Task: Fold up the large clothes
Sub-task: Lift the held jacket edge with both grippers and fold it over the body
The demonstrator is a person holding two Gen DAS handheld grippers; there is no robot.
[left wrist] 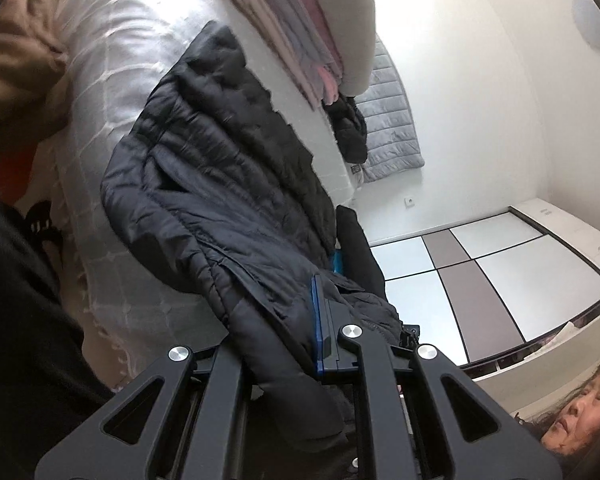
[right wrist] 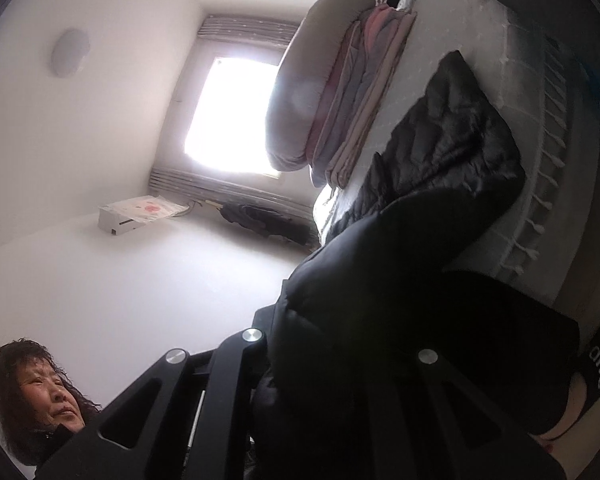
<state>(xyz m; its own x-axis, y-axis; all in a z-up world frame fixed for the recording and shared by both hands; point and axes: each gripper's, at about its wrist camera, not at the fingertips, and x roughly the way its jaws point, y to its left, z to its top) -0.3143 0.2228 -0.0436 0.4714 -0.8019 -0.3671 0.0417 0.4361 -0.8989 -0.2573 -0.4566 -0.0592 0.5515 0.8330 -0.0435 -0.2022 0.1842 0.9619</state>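
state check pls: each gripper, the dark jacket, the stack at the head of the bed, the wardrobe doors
Left gripper: shut on the dark quilted puffer jacket.
Right gripper: shut on the same jacket, fingers hidden under fabric.
Jacket: lifted at the gripped end, the rest draped on the white checked bedspread.
Pink and grey folded linens: stacked, folded.
Grey-and-white sliding wardrobe doors: closed.

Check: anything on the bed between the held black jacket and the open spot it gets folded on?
Nothing visible. The black puffer jacket trails onto bare grid-pattern bedspread; the folded blanket stack lies further up the bed, apart from it. Both grippers' jaws are shut on the jacket.
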